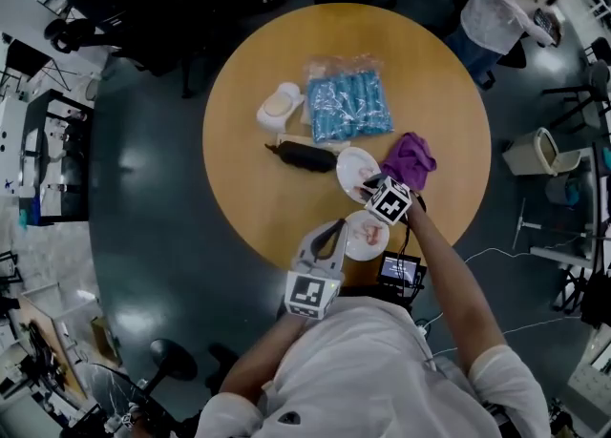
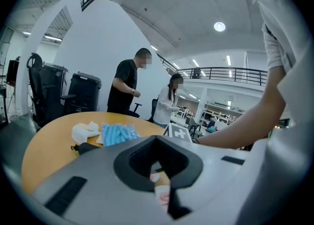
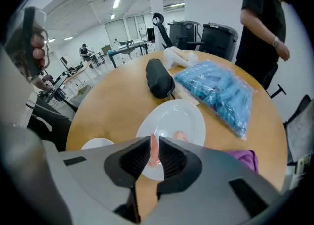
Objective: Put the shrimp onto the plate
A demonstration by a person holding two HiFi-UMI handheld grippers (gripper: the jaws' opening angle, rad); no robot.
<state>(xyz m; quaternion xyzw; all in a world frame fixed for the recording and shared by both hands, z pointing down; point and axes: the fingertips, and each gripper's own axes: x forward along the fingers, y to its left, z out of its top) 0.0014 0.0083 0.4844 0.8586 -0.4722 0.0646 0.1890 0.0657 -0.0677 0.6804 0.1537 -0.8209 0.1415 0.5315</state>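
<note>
- The right gripper [image 3: 153,145] has its jaws clamped on a pink shrimp [image 3: 153,153], which stands upright between the pads.
- That shrimp hangs over the near edge of the white plate [image 3: 182,113]. Whether it touches the plate I cannot tell.
- A second shrimp [image 3: 180,135] lies on the plate, just beside the held one.
- In the head view the right gripper [image 1: 370,185] reaches in over the plate [image 1: 351,161] from the person's side.
- The left gripper [image 1: 337,226] sits nearer the person than the plate. Its jaws are together at the tips with nothing between them.
- A small white dish [image 1: 355,247] rests on the round wooden surface [image 1: 258,207], on the person's side of the plate, with pink pieces [image 1: 370,233] in it. The left gripper's tips lie at its rim.
- A black pouch [image 1: 305,156] lies just left of the plate.
- A purple cloth [image 1: 410,159] lies just right of the plate.
- A blue packet [image 1: 348,107] lies beyond the plate, with a white wad [image 1: 280,107] further left.
</note>
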